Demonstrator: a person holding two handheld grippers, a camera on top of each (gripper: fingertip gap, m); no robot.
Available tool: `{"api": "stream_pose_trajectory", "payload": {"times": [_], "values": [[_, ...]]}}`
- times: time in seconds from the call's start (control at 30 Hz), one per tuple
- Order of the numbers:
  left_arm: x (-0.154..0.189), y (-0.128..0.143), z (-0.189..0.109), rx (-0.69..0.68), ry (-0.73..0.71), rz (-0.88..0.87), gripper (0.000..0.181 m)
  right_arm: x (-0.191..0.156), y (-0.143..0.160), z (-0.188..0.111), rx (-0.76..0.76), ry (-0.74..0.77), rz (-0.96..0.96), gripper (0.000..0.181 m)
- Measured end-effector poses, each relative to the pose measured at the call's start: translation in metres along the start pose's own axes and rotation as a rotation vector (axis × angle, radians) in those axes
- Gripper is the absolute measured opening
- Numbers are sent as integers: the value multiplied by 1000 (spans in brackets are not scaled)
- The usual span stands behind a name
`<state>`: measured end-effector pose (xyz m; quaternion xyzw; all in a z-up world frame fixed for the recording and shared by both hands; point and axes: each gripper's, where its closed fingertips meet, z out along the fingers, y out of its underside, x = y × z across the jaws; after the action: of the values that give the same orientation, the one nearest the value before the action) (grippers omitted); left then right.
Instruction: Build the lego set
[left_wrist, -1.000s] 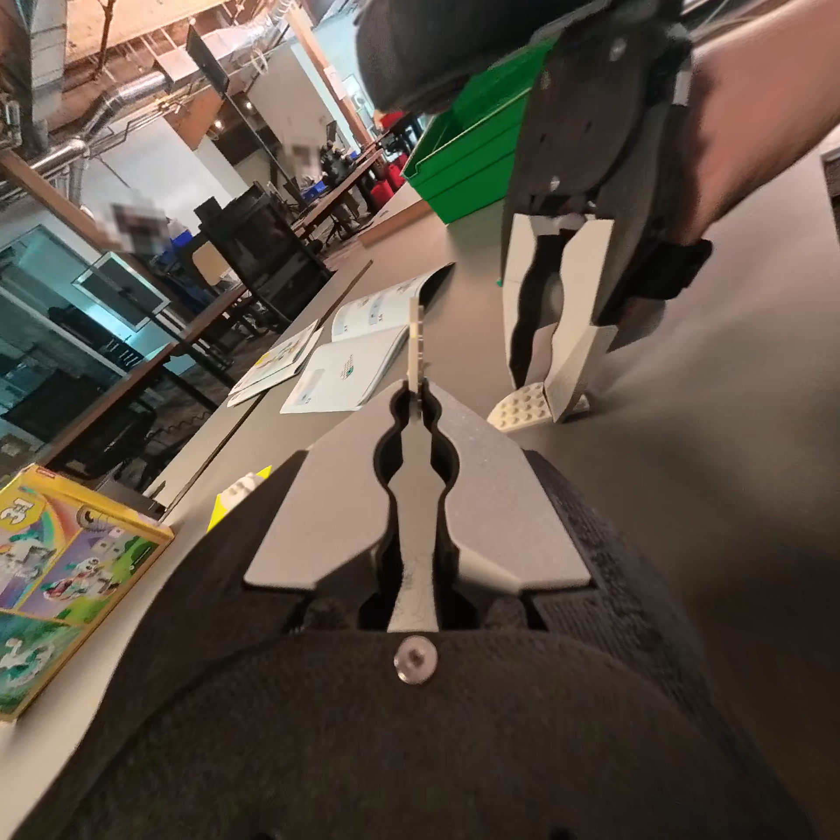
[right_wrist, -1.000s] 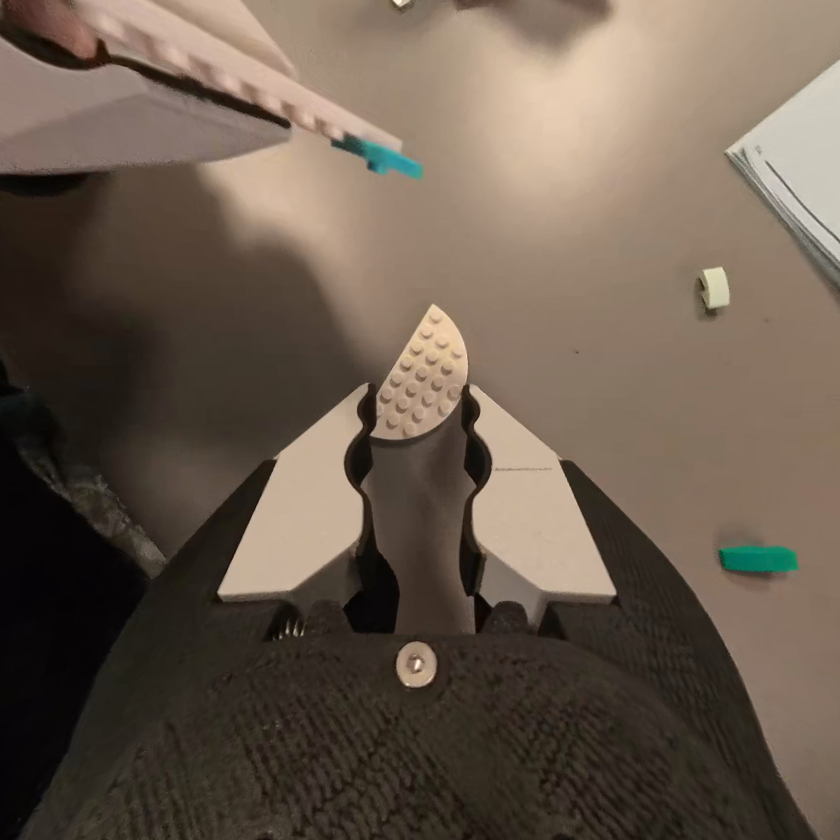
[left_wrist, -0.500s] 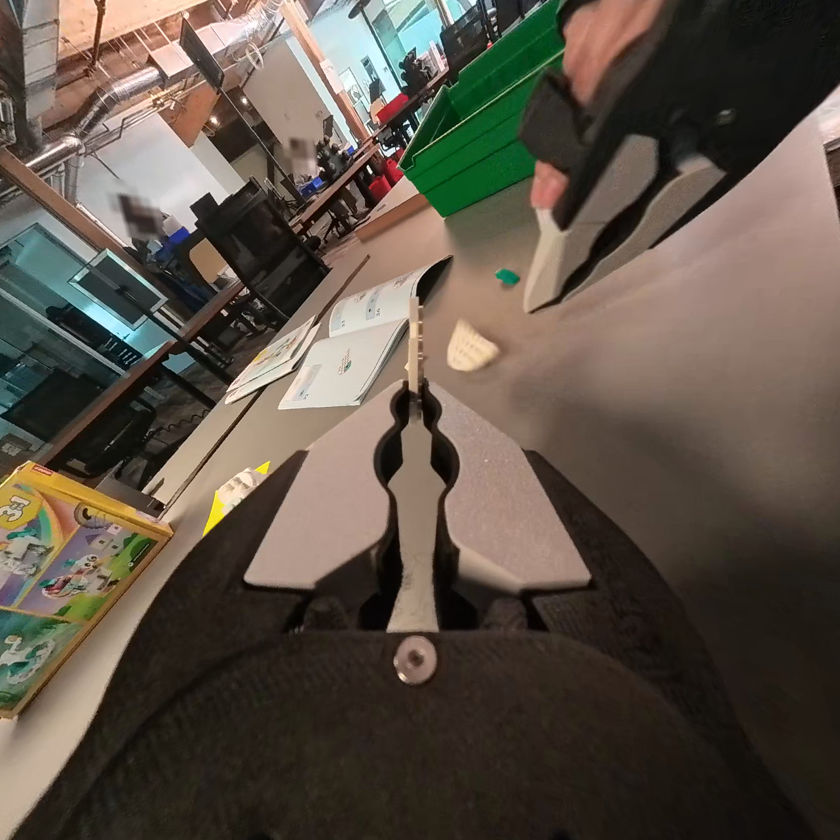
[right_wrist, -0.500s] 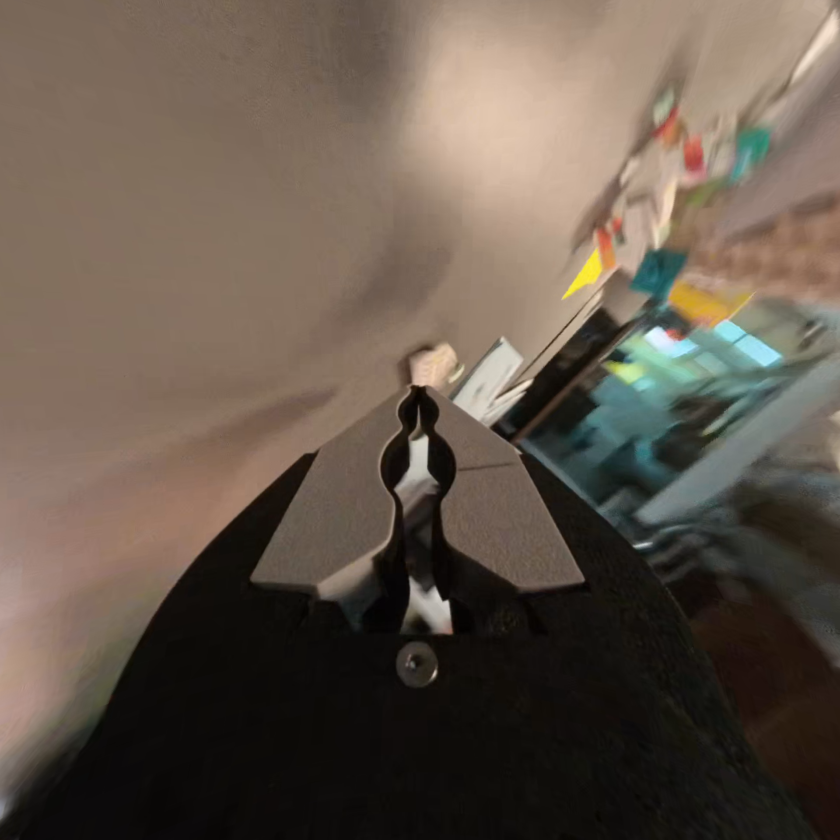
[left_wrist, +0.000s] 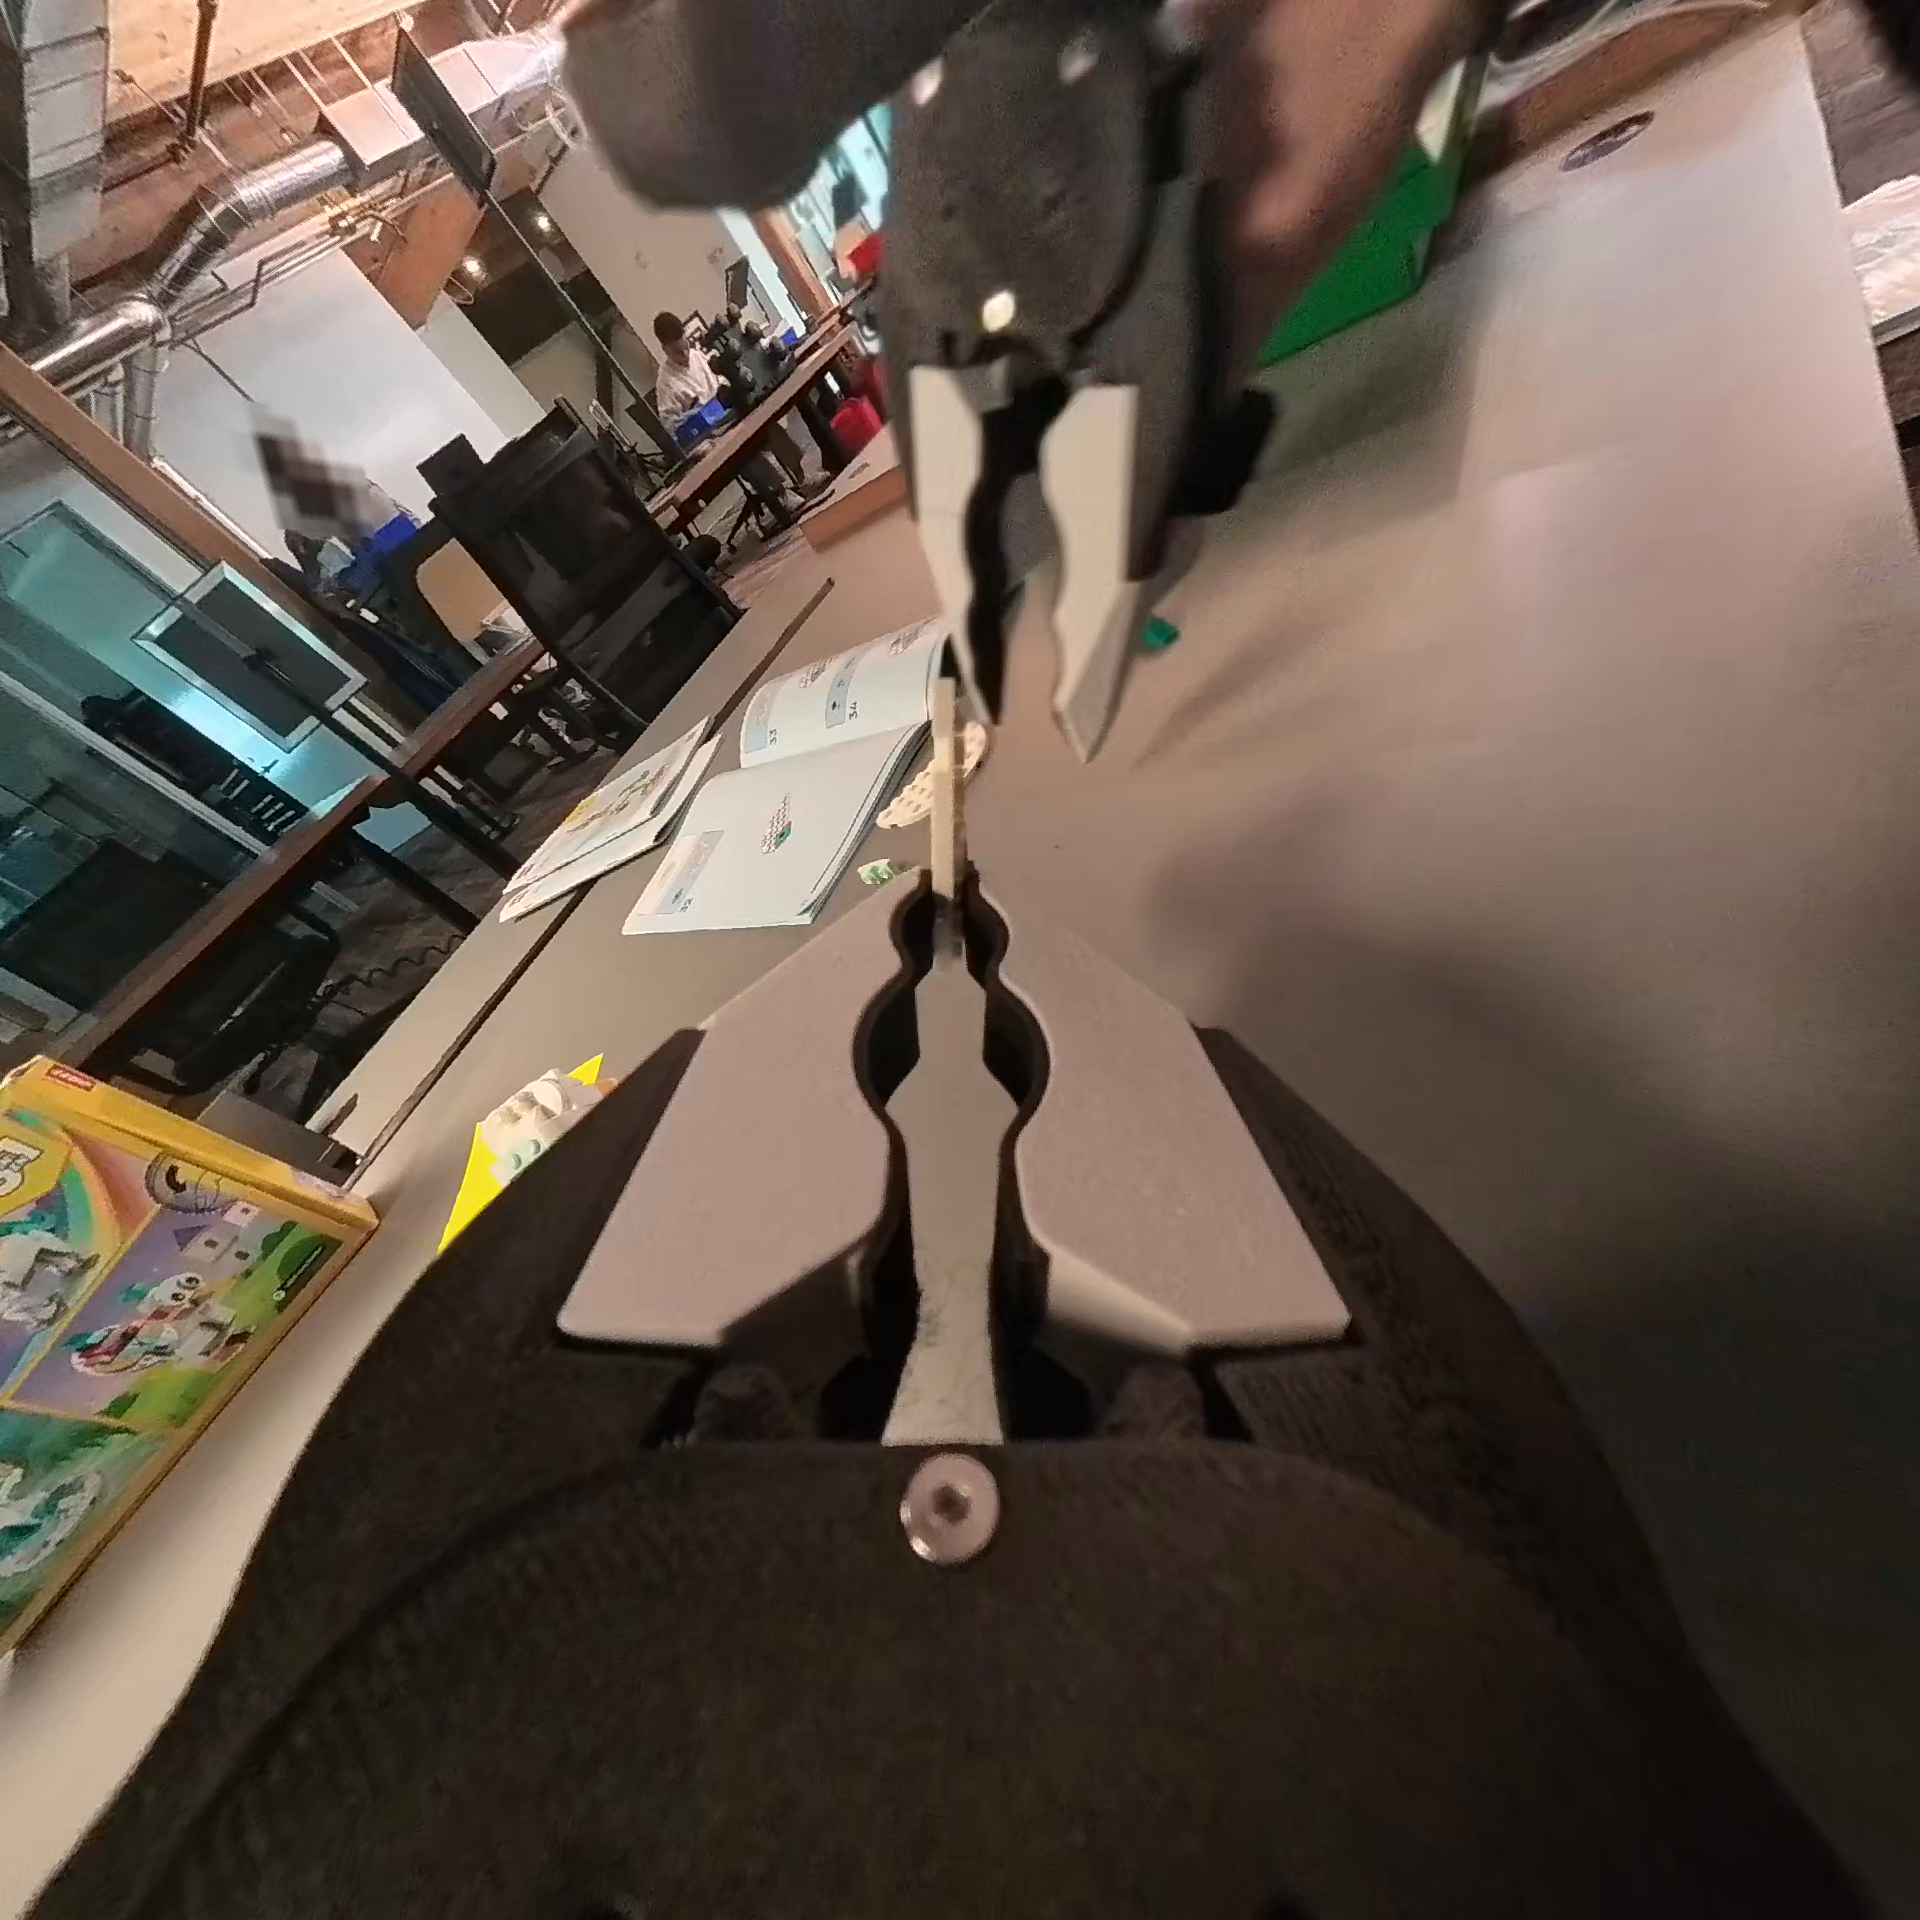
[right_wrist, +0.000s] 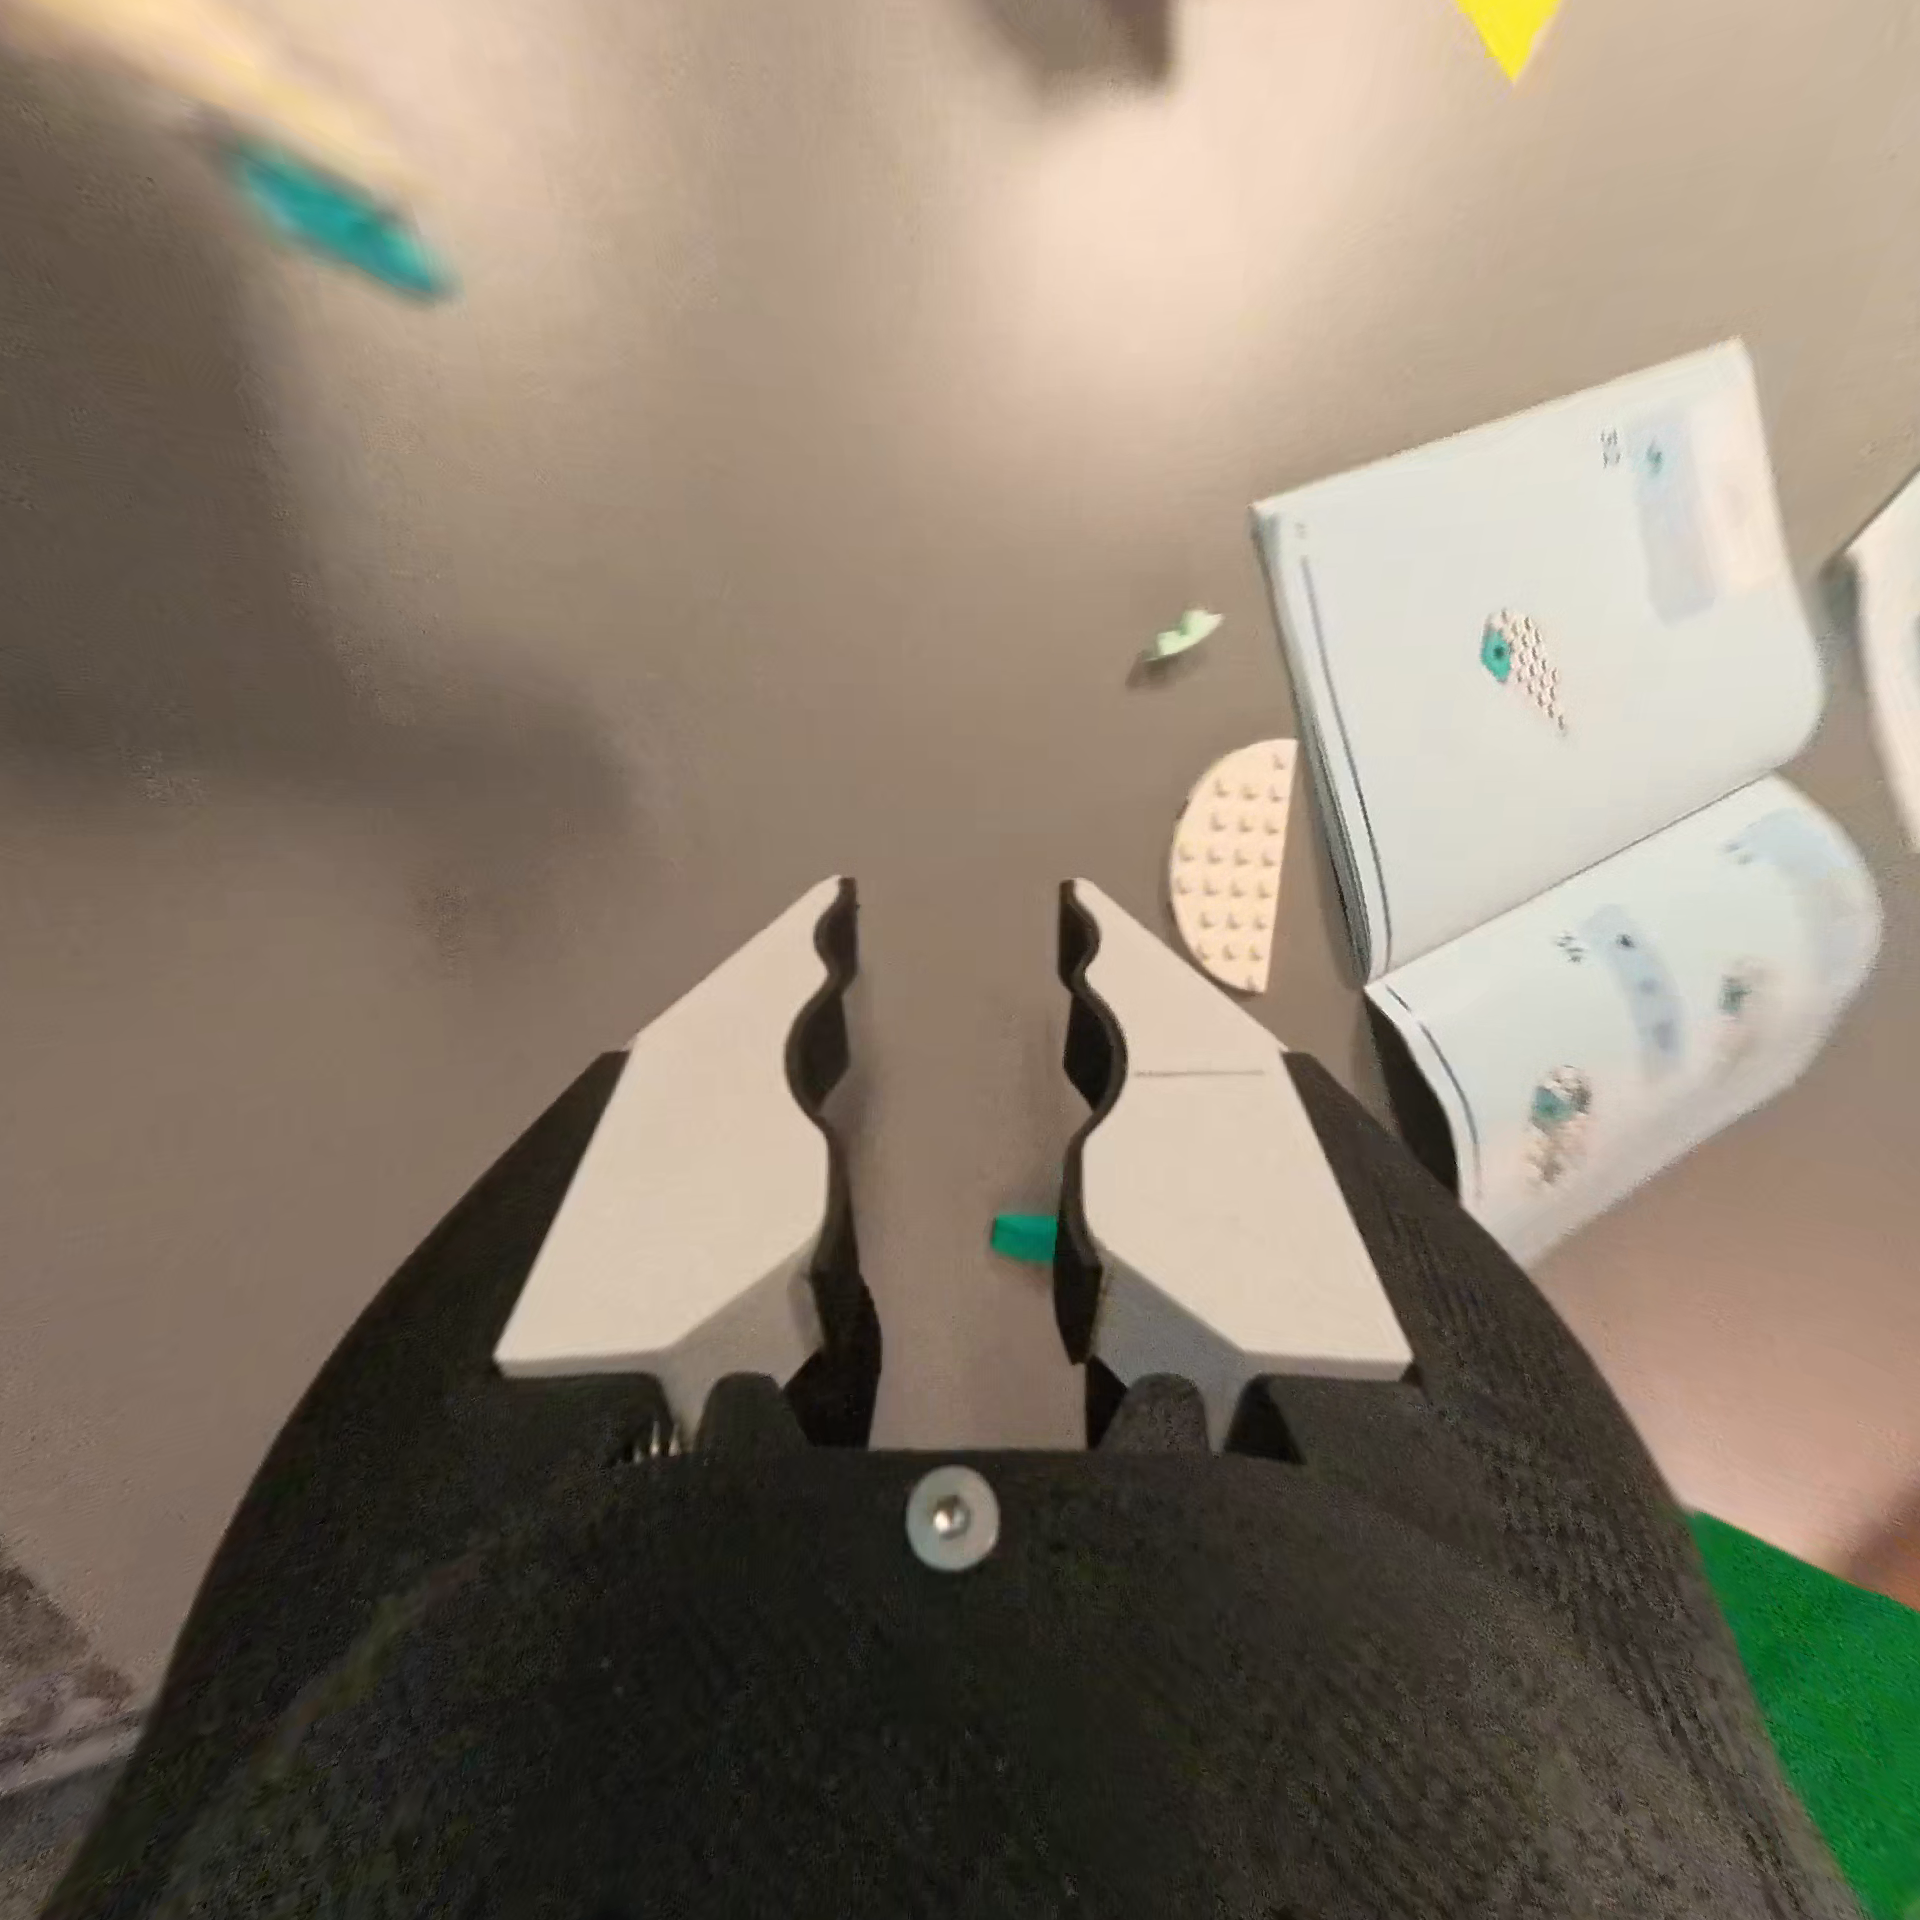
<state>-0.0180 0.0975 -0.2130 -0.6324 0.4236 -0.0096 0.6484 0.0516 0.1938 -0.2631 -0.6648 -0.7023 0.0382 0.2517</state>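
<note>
My left gripper (left_wrist: 943, 896) is shut on a thin white plate (left_wrist: 943, 790), held edge-on above the table. In the right wrist view that plate is a blur at the top left with a teal piece (right_wrist: 332, 223) on its end. My right gripper (right_wrist: 956, 894) is open and empty, pointing down at the table; it also shows in the left wrist view (left_wrist: 1034, 727), just beyond the held plate. A white half-round studded plate (right_wrist: 1236, 862) lies flat on the table beside the open instruction booklet (right_wrist: 1538, 707), just right of my right fingertips. It also shows in the left wrist view (left_wrist: 906, 808).
A small teal piece (right_wrist: 1023, 1242) lies under my right gripper and a light green piece (right_wrist: 1179, 636) lies near the booklet. The lego box (left_wrist: 135, 1309) and a yellow sheet with white pieces (left_wrist: 520, 1132) sit at the left. Green bins (left_wrist: 1351, 281) stand at the back. My hands' fingertips stand some 12 cm from each other. The small teal piece (right_wrist: 1023, 1242) is about 10 cm from my right fingertips and 20 cm from my left. It is also in sight in the left wrist view (left_wrist: 1162, 629).
My right gripper has let go of the half-round plate, which now lies by the booklet. It swung away and came back, open. My left gripper still holds its plate.
</note>
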Motion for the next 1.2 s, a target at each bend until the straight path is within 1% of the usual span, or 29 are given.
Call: {"api": "stream_pose_trajectory", "payload": {"times": [0.07, 0.13, 0.2, 0.23, 0.3, 0.4, 0.47, 0.53, 0.57, 0.63, 0.7, 0.77, 0.83, 0.9, 0.97, 1.03, 1.1, 1.13, 1.2], "values": [[1, 0, 0, 3, 7, 0, 3, 19, -5, 11, 57, -91, 145, 49], [2, -1, -1, 9, 13, -6, 4, 43, -8, 18, 128, -136, 288, 61], [1, 0, -1, 11, 13, -13, 4, 62, -9, 20, 195, -176, 381, 60], [1, 0, -1, 12, 15, -17, 4, 68, -6, 23, 195, -200, 408, 60], [0, 0, -1, 14, 17, -25, 4, 71, 7, 28, 141, -233, 397, 61], [0, -1, -1, 21, 22, -37, 4, 63, 28, 35, 28, -272, 288, 65], [1, -1, -1, 22, 28, -42, 4, 60, 30, 38, 11, -276, 235, 64], [1, -1, 0, 23, 32, -44, 4, 60, 25, 40, 19, -264, 220, 60], [2, -1, 0, 22, 35, -45, 4, 61, 24, 41, 17, -254, 212, 55], [2, -1, 0, 18, 36, -47, 4, 60, 21, 41, 11, -252, 195, 30], [1, 0, 0, 15, 36, -50, 4, 59, 21, 40, -20, -235, 143, 30], [1, 1, 0, 7, 39, -61, 4, 56, 16, 36, -25, -171, 21, 29], [3, 3, 1, -4, 62, -83, 4, 50, 0, 27, -3, -56, -160, 29], [4, 6, 3, -21, 72, -98, 4, 42, -18, 15, 7, 124, -431, 29], [1, 8, 3, -37, 52, -103, 4, 35, -31, 3, -38, 322, -754, 29], [-2, 11, 3, -47, 42, -120, 3, 26, -33, -2, -132, 474, -1087, 29], [-5, 12, 3, -52, 34, -138, 3, 20, -26, -3, -265, 565, -1395, 29], [-6, 13, 3, -53, 31, -144, 3, 20, -20, -2, -343, 585, -1515, 28], [-7, 14, 3, -57, 25, -149, 4, 25, -8, -3, -504, 604, -1681, 28]]}}
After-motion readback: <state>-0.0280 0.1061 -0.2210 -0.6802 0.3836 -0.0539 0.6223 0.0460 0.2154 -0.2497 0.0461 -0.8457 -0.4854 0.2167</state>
